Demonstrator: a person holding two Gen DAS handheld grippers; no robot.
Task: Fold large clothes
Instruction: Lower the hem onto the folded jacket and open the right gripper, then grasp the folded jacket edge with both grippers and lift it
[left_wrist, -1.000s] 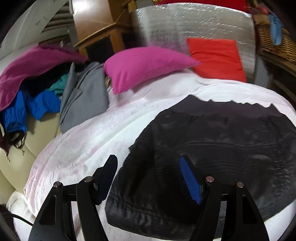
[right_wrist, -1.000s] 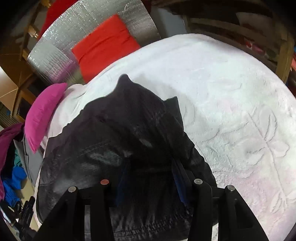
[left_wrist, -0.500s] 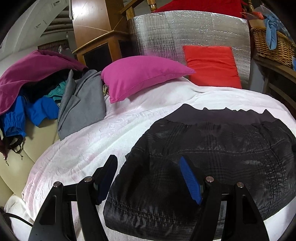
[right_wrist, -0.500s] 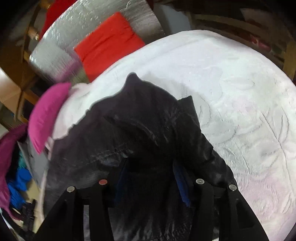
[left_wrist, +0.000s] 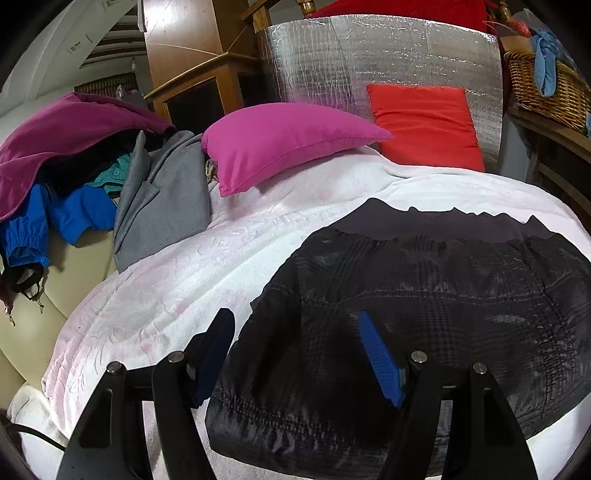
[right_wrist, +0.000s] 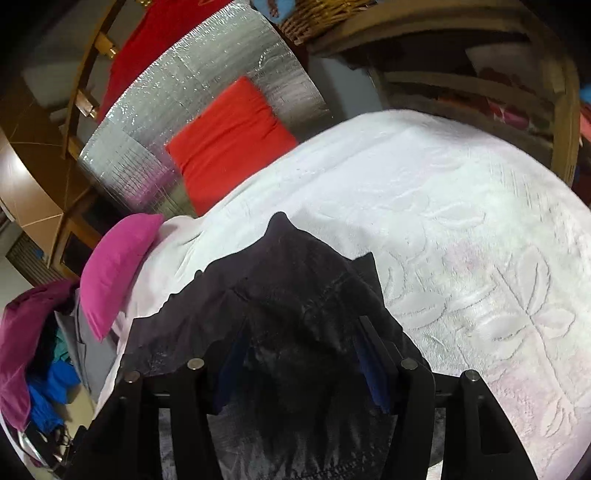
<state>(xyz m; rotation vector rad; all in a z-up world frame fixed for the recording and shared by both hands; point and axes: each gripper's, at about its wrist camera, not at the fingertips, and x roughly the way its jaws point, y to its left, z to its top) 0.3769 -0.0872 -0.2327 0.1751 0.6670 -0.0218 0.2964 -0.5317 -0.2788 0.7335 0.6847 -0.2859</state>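
Note:
A black quilted jacket (left_wrist: 424, 306) lies folded on a white embossed blanket (left_wrist: 177, 295); it also shows in the right wrist view (right_wrist: 295, 306). My left gripper (left_wrist: 295, 343) is open and empty, hovering over the jacket's left near corner. My right gripper (right_wrist: 299, 354) is open, its blue-padded fingers (right_wrist: 369, 365) straddling the jacket's right part, close above the fabric. Whether the fingers touch the cloth I cannot tell.
A magenta pillow (left_wrist: 284, 140) and a red cushion (left_wrist: 424, 125) lie at the head, against a silver foil panel (left_wrist: 369, 62). A pile of grey, blue and maroon clothes (left_wrist: 92, 177) sits left. A wicker basket (left_wrist: 546, 85) stands right on a wooden shelf.
The left gripper has drawn back and up slightly, so more of the room shows. The right gripper has tilted and shifted over the jacket. Both stayed open.

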